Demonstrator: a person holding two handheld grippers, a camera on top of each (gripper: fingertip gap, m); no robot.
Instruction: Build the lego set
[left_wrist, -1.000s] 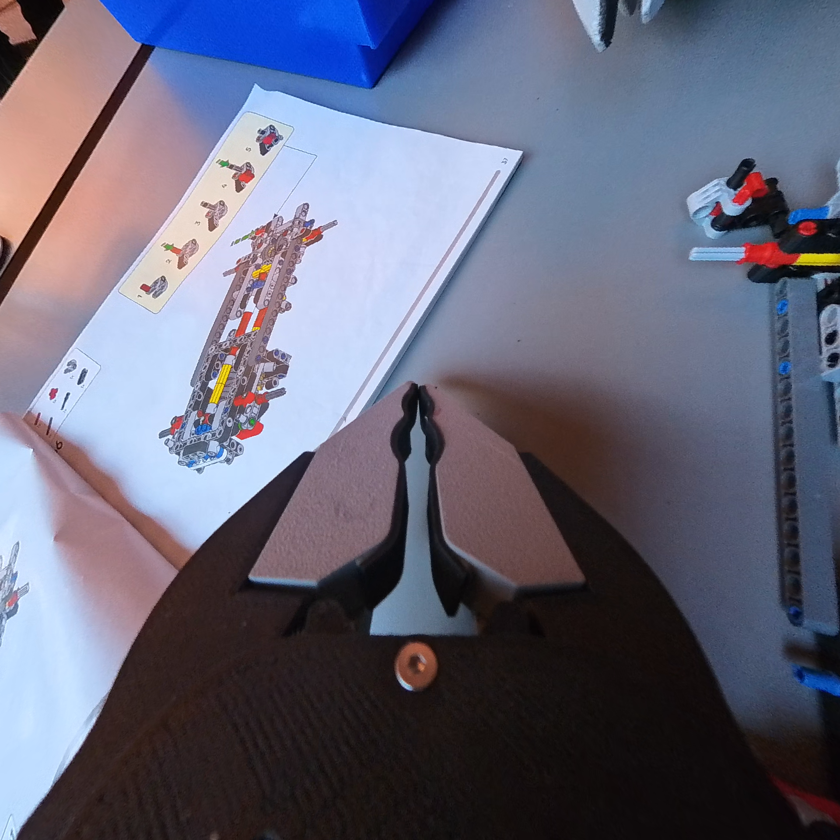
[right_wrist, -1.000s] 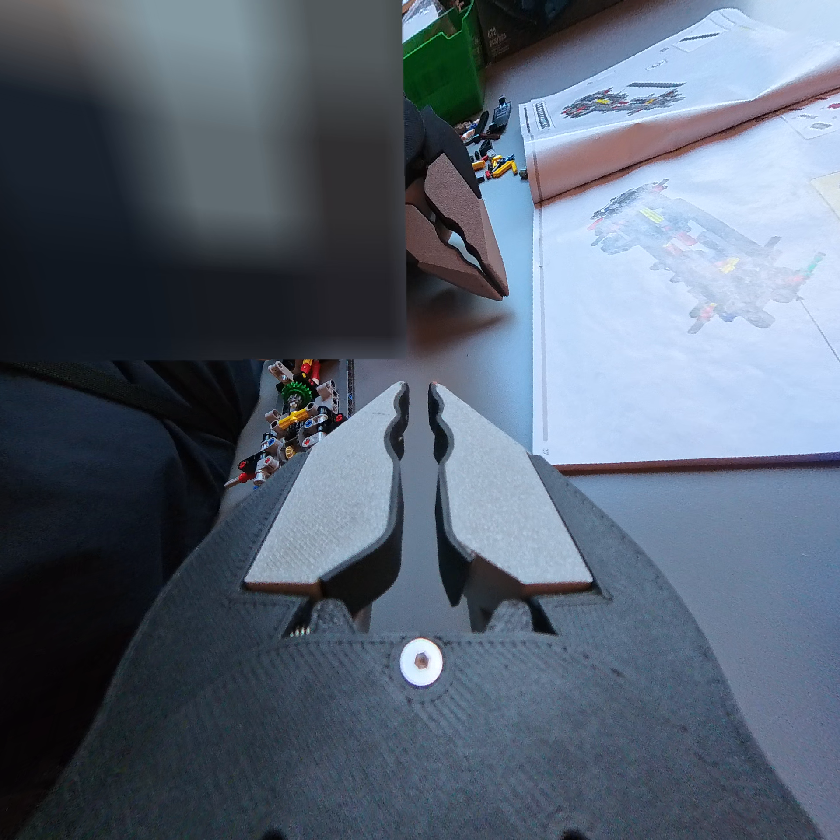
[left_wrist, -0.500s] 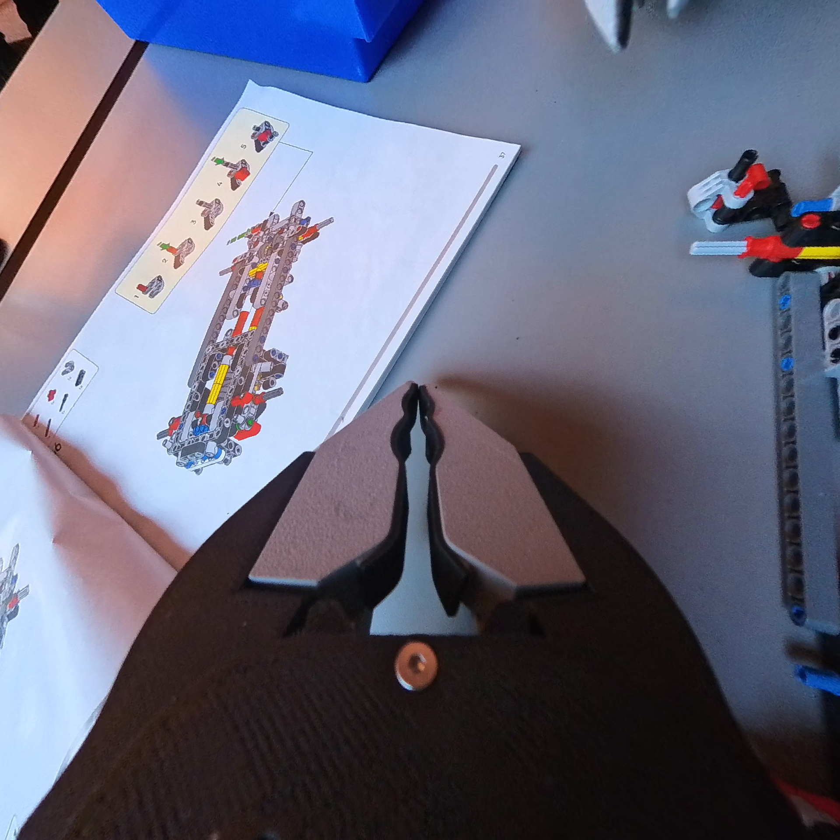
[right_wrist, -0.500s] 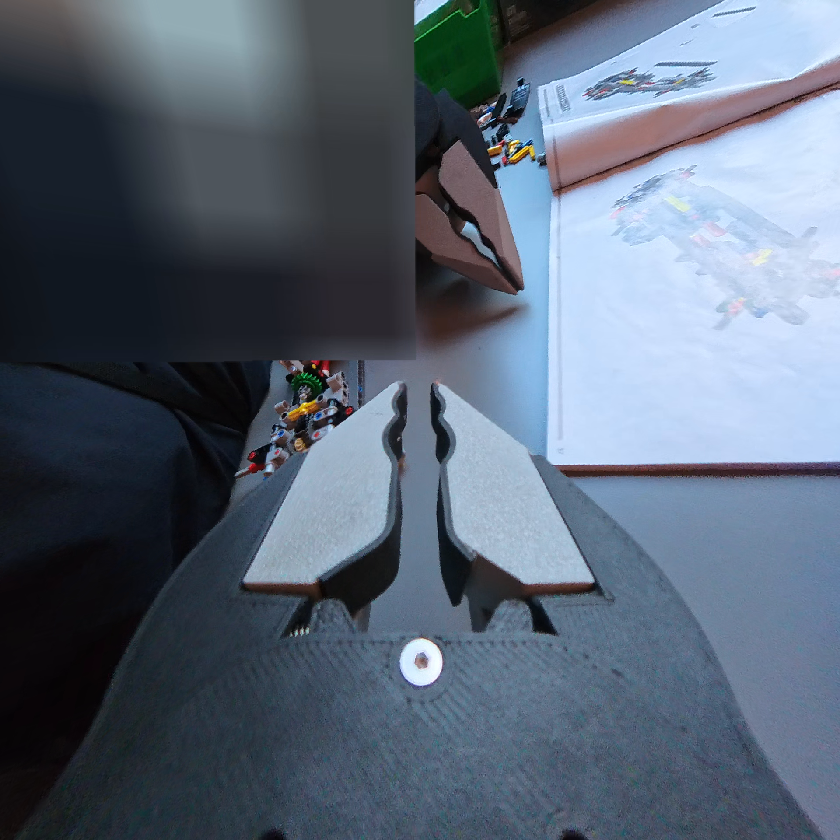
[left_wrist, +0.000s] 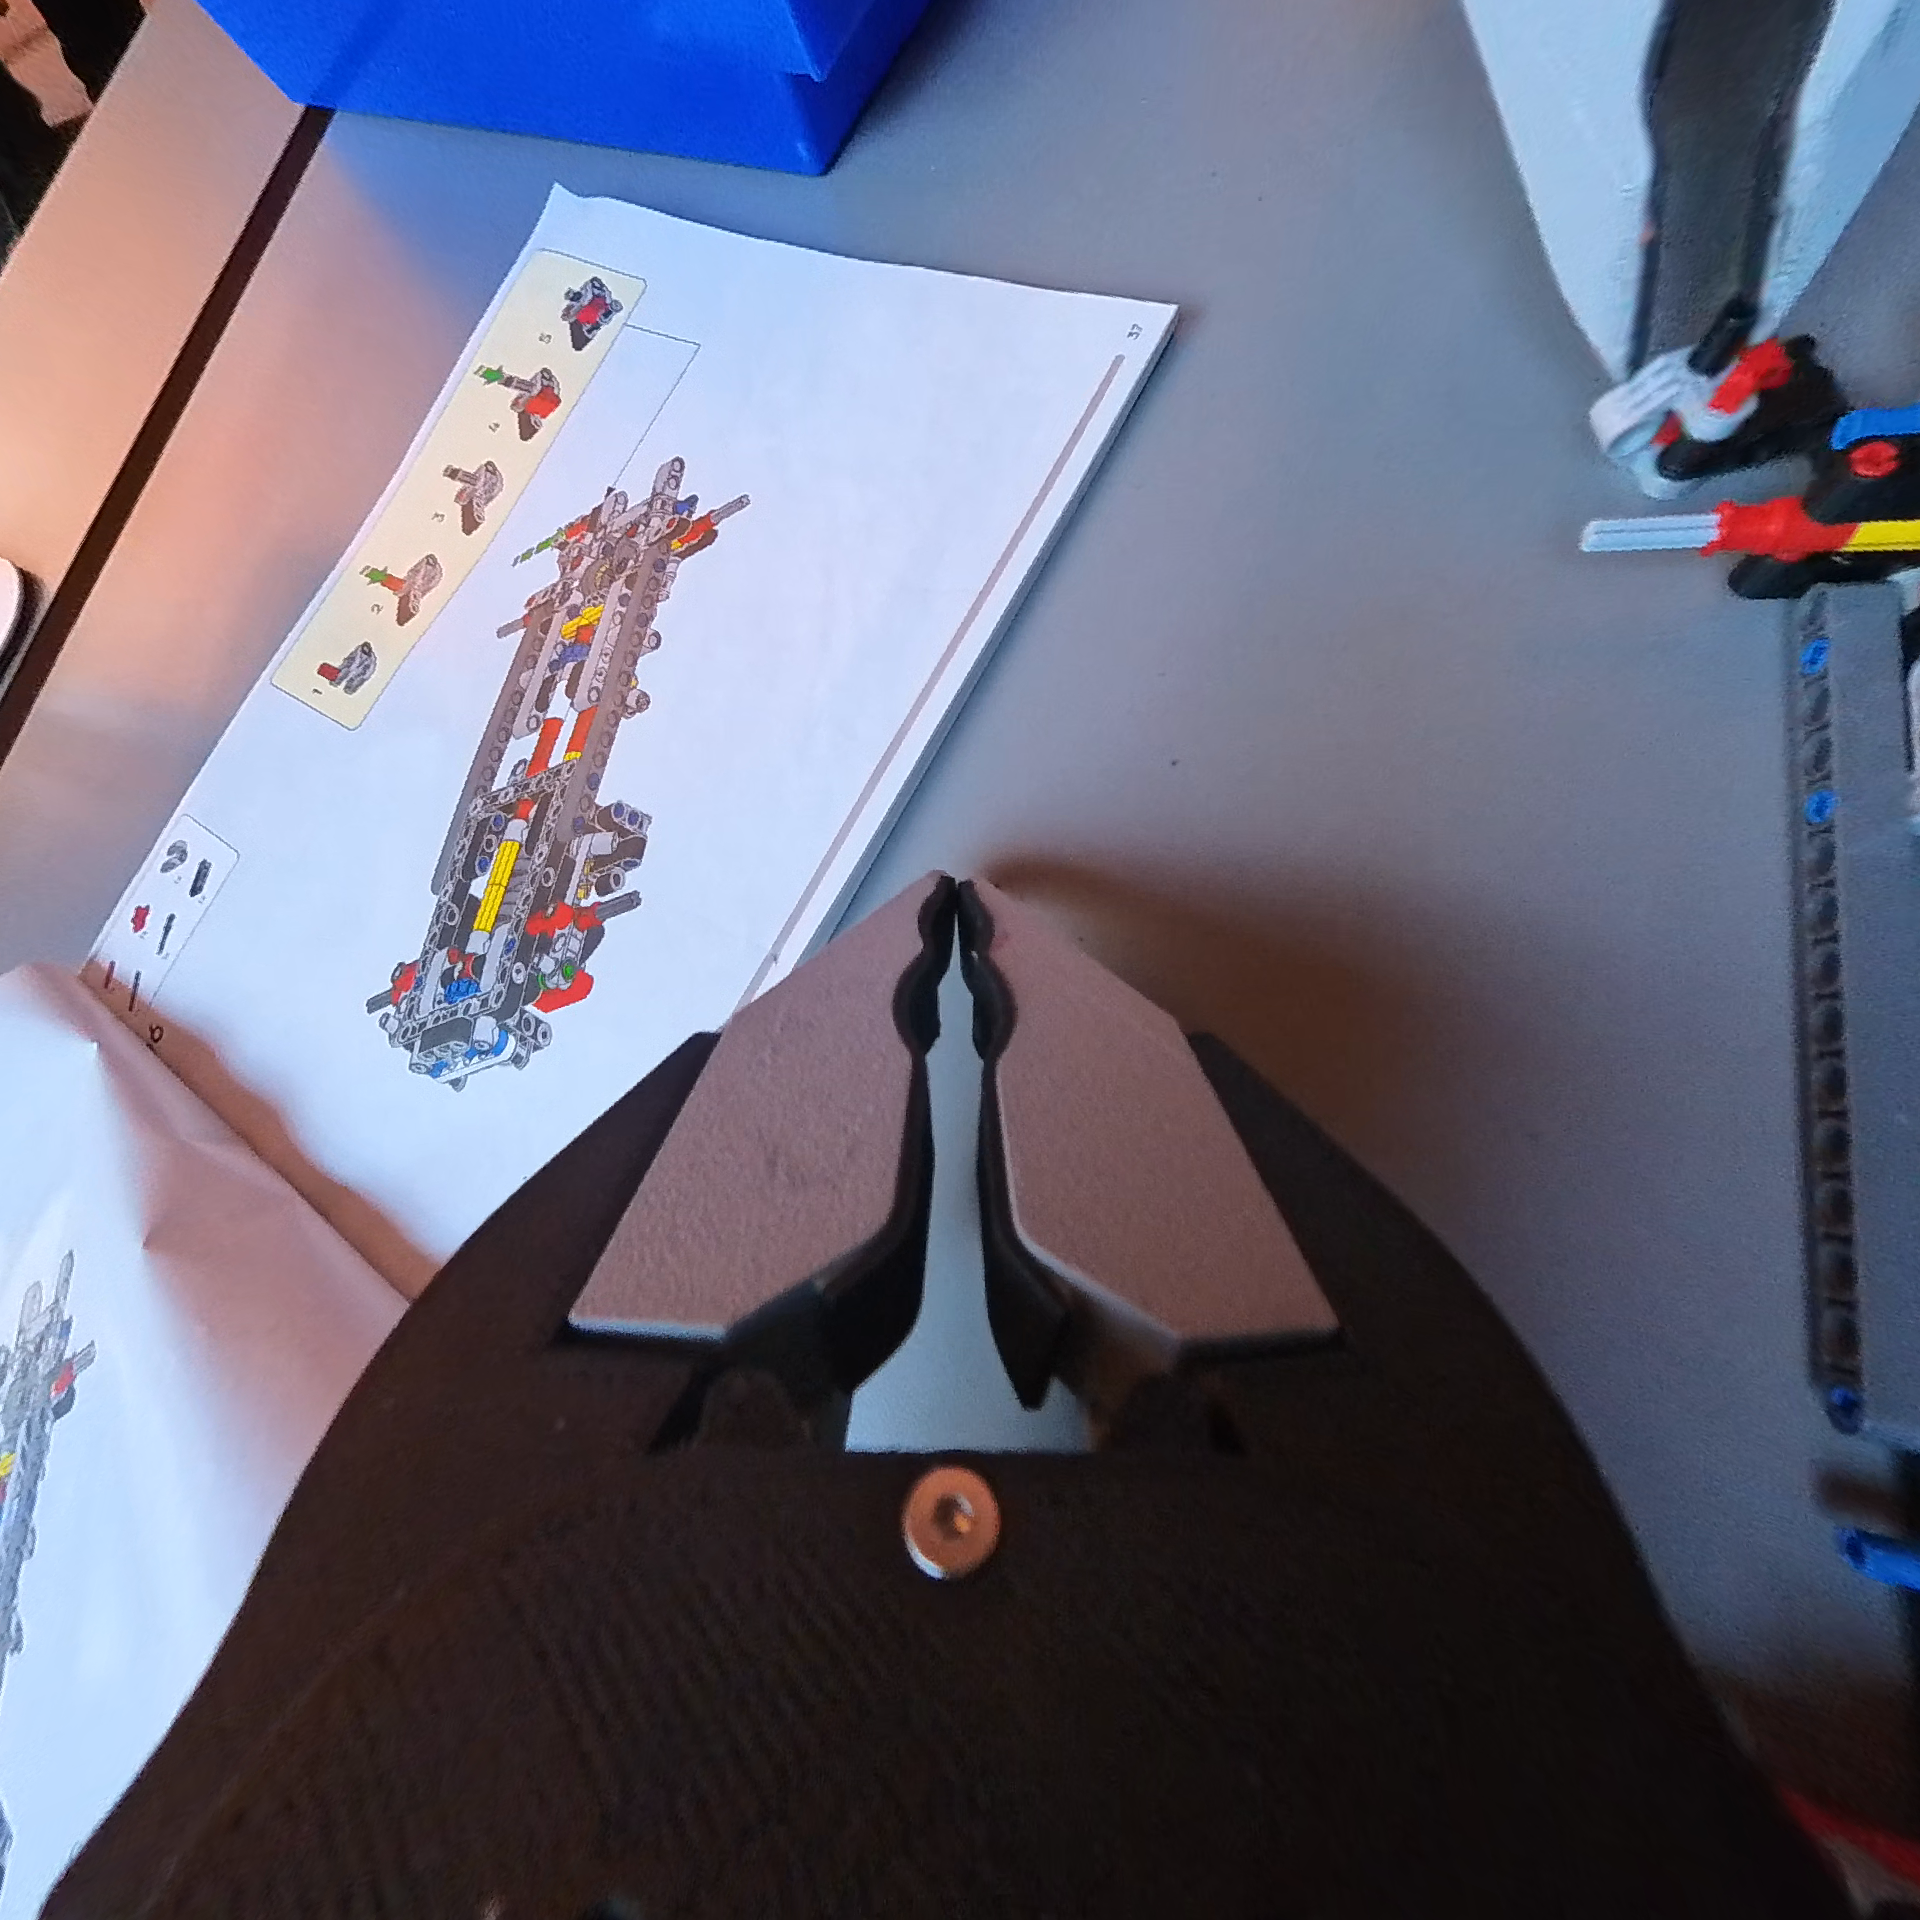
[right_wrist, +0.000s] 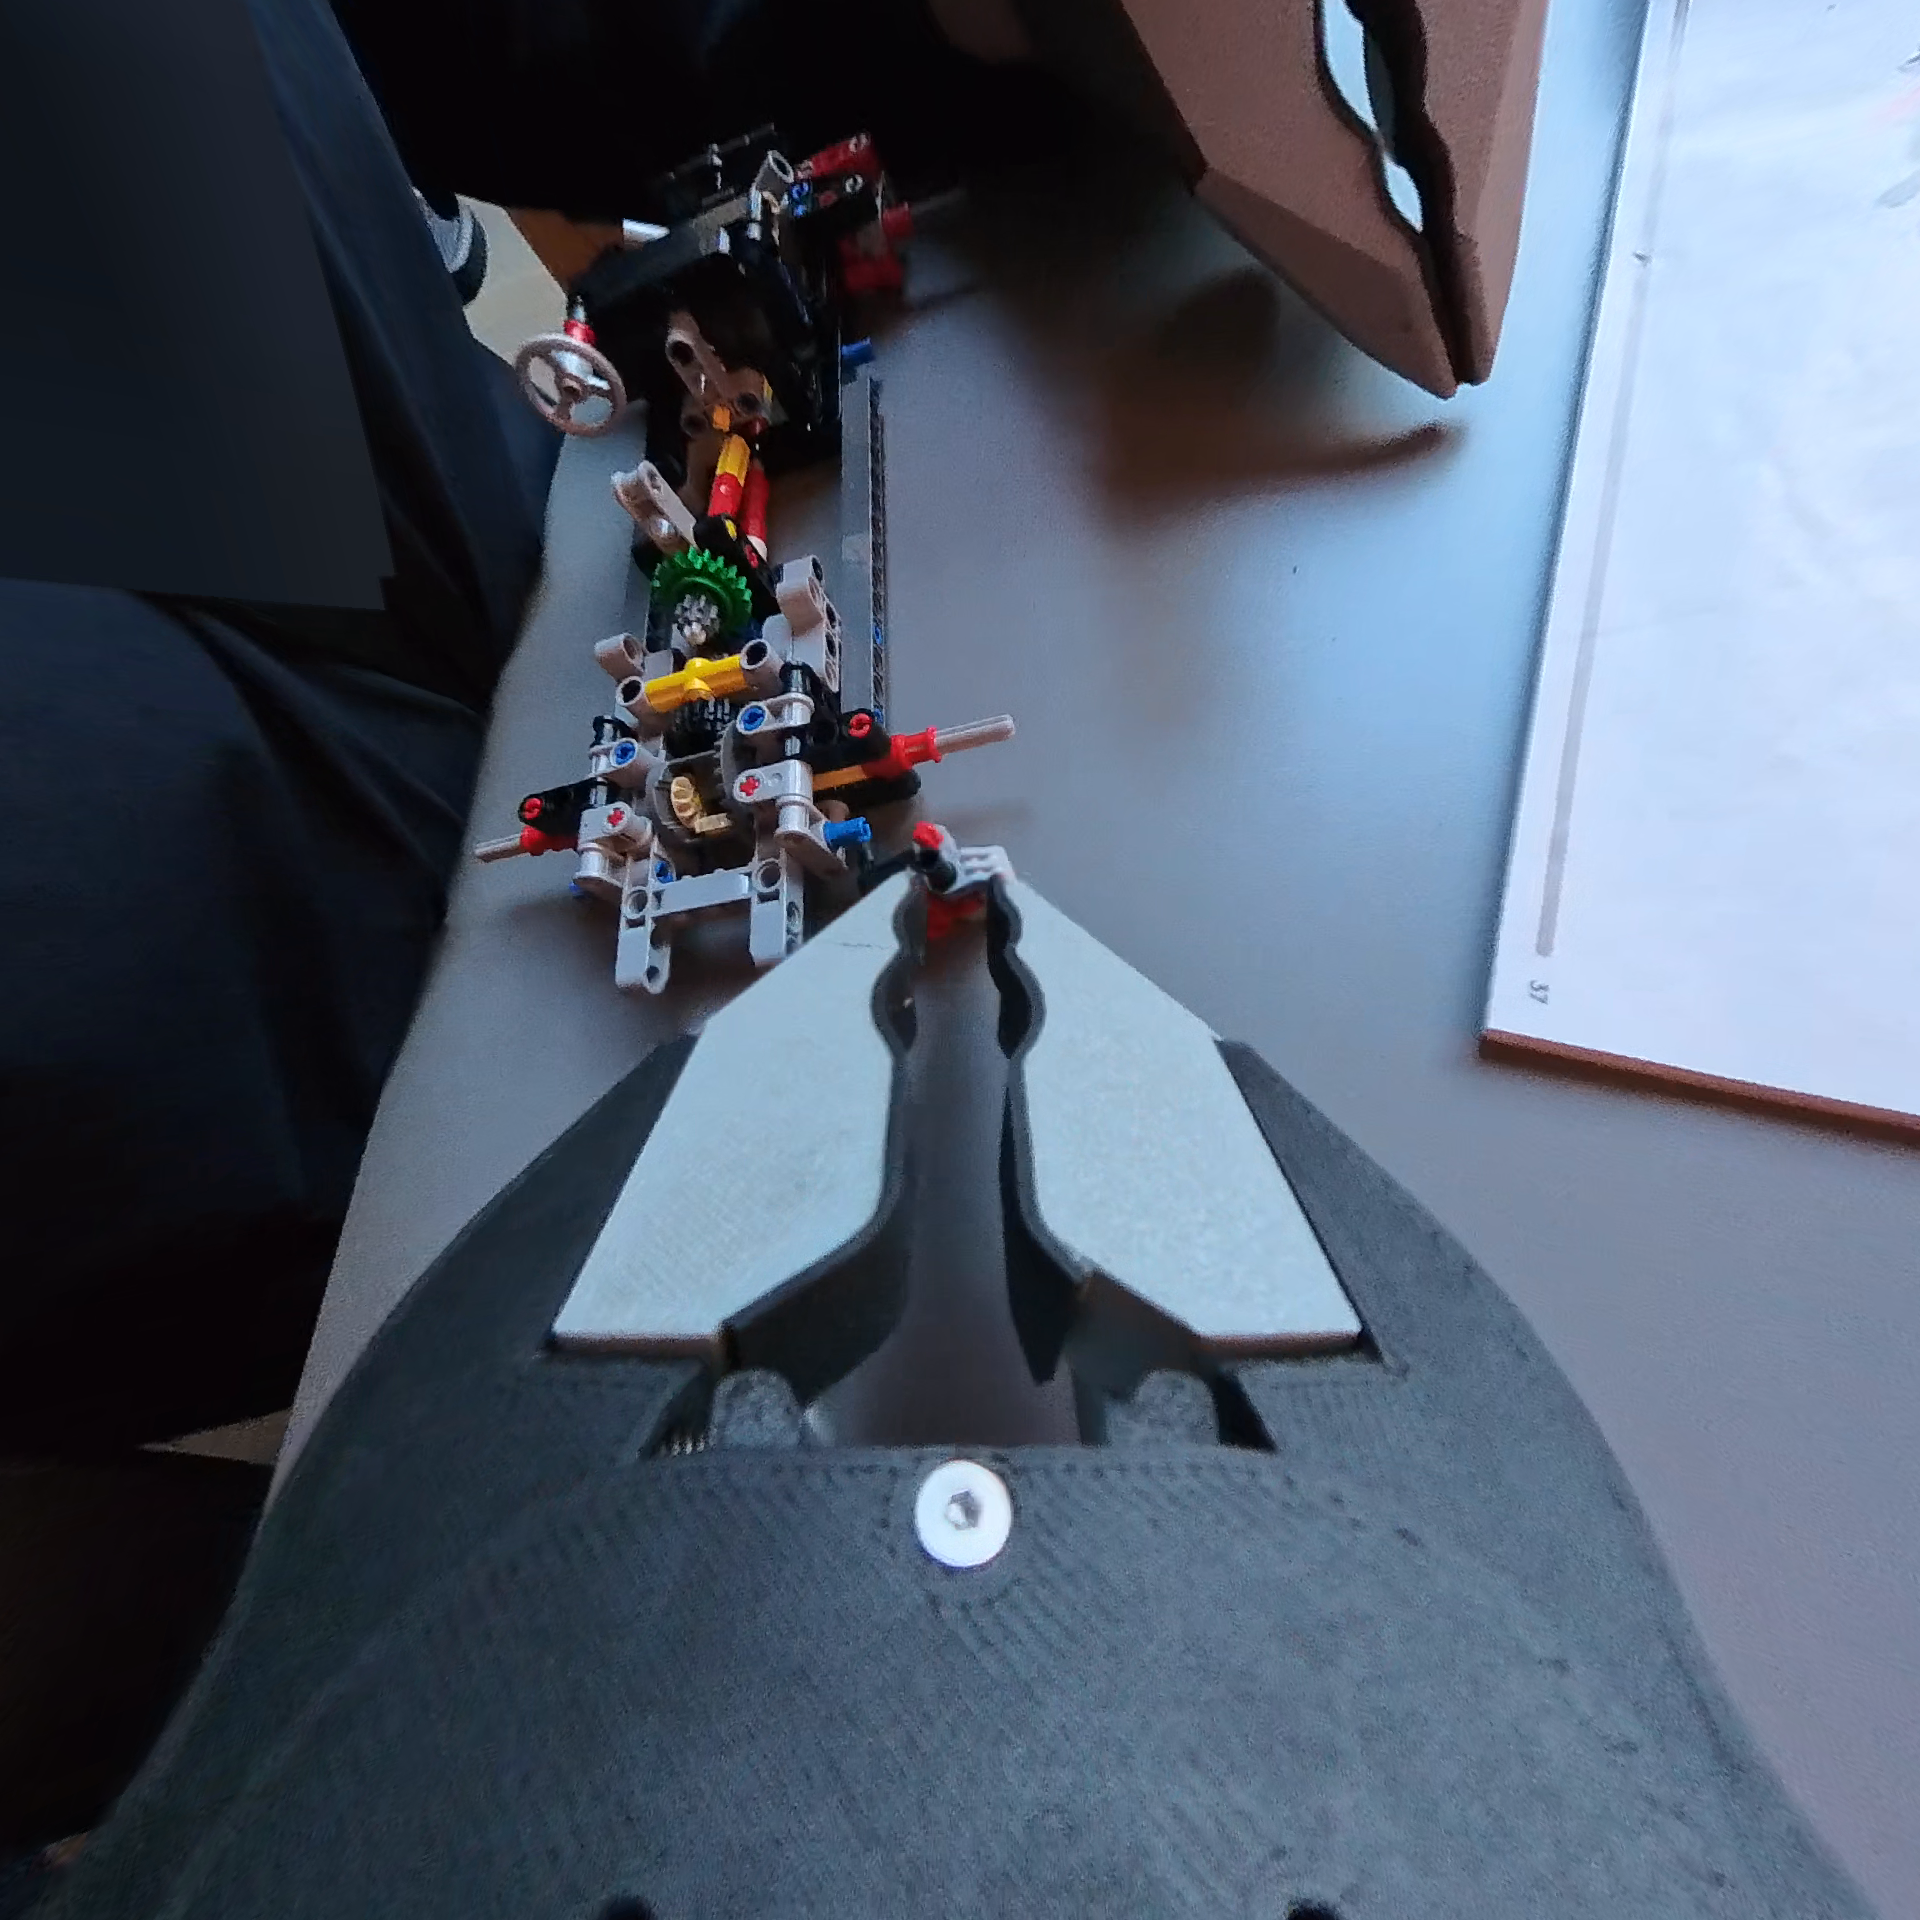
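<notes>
Small toy part (right_wrist: 951, 883) between right gripper (right_wrist: 954, 902) fingertips

Two hand-held grippers (right_wrist: 951, 904), one booklet (left_wrist: 831, 499), one blue box (left_wrist: 623, 62).

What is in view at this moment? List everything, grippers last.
Table: one, grey, under everything.
Instruction booklet: one, white, open, left of the left gripper.
Box: one, blue, beyond the booklet.
Brick-built chassis model: one, grey, black and multicoloured, along the table edge.
Small brick subassembly: one, red, black and light grey, at the right gripper's fingertips.
Person's clothing: dark, beside the table.
Left gripper: black, shut, empty.
Right gripper: black, slightly apart.
</notes>
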